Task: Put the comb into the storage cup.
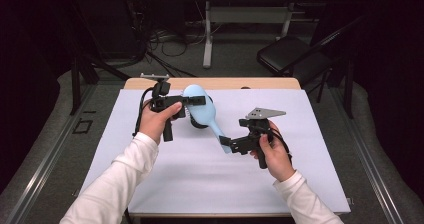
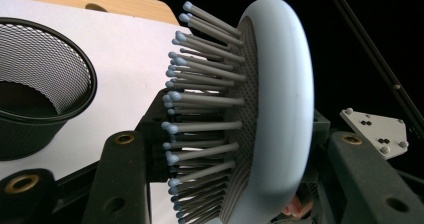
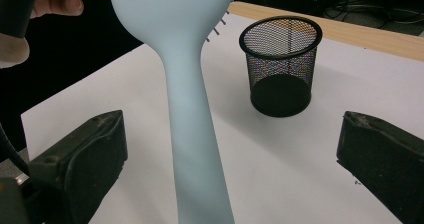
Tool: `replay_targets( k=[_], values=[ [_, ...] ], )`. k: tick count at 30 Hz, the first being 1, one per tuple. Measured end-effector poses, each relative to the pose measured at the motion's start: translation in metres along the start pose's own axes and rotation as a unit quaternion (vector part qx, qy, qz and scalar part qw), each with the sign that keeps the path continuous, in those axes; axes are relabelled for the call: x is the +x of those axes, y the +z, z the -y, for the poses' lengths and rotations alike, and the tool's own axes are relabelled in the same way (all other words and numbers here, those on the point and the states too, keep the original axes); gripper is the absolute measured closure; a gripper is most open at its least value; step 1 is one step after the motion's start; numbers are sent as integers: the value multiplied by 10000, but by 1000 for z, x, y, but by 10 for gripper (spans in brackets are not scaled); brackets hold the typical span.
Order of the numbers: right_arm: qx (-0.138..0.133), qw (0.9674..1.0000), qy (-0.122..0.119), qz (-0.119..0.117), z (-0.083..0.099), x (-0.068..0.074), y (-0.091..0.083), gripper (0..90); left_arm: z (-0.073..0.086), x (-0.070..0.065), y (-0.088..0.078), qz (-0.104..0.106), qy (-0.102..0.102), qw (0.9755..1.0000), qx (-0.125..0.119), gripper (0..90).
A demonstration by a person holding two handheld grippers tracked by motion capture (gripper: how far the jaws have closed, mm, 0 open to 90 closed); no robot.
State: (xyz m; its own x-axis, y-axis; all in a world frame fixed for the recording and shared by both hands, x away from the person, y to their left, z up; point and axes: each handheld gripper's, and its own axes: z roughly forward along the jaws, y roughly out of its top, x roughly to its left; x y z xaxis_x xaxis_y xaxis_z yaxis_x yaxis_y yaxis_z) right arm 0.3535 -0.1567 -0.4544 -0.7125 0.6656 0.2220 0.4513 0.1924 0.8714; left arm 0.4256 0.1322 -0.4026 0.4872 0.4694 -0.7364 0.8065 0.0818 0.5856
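Both tongs meet at a pale blue hairbrush (image 1: 202,109) held in the air above the white sheet (image 1: 310,149). On the left gripper (image 1: 196,101) the jaws are pinched on the brush's oval head, one against the bristle side and one against the smooth back. Around the handle the right gripper (image 1: 226,143) has its jaws spread wide, and neither pad touches it. No brand, label or readable writing shows on the brush. Its head is a rounded oval with a thick rim, and its grey bristles (image 2: 205,104) end in small blue-grey balls. Its handle is smooth and narrows below the head. A black mesh cup (image 3: 280,64) stands upright on the sheet near the brush.
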Motion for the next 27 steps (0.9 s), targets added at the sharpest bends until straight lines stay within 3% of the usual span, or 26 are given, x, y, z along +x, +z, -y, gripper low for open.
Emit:
replay_targets(
  k=[17,27],
  values=[
    [63,10000,2,19,-1,-2,-4,0,-11,-2,-7,-228,39,9995,-226,492],
    [57,10000,50,18,-1,-4,-5,0,-21,-6,-12,-402,109,9978,-512,492]
  ],
)
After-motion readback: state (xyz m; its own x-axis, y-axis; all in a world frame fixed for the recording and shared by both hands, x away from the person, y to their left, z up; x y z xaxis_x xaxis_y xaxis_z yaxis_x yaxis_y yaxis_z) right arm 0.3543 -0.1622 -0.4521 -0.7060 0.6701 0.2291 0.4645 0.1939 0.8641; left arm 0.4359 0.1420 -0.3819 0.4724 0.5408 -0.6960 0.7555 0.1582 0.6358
